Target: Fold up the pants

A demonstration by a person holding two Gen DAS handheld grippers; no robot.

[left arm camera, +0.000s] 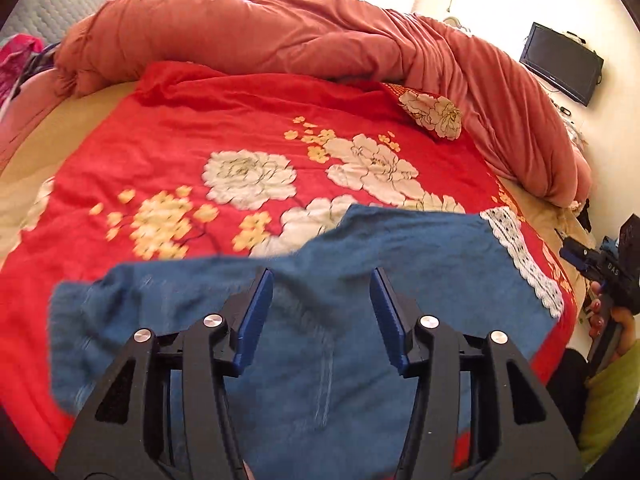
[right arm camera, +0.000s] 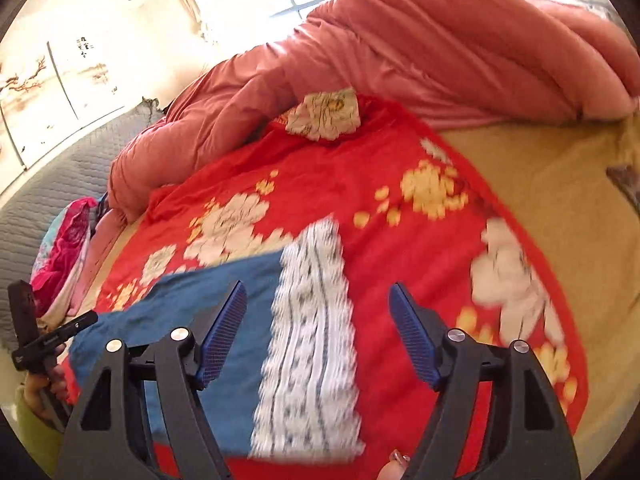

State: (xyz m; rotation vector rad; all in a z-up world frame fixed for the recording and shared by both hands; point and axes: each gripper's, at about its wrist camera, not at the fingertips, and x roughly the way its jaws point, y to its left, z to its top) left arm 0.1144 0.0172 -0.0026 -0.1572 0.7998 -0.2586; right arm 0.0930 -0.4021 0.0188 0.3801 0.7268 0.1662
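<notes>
Blue denim pants (left arm camera: pixel 312 288) lie crumpled on a red floral sheet (left arm camera: pixel 200 128) on the bed. They have a white lace hem (left arm camera: pixel 524 264), seen large in the right wrist view (right arm camera: pixel 312 344). My left gripper (left arm camera: pixel 322 312) is open and empty, hovering over the middle of the pants. My right gripper (right arm camera: pixel 318 332) is open and empty above the lace hem end of the pants (right arm camera: pixel 208 300). The right gripper also shows at the right edge of the left wrist view (left arm camera: pixel 612 268), and the left one at the left edge of the right wrist view (right arm camera: pixel 40 340).
A rolled salmon-pink duvet (left arm camera: pixel 280 32) lies along the far side of the bed and curves round the right. A floral pillow (left arm camera: pixel 434 114) sits by it. Pink clothes (right arm camera: pixel 68 248) lie at the left bed edge. A wall TV (left arm camera: pixel 560 62) hangs on the right.
</notes>
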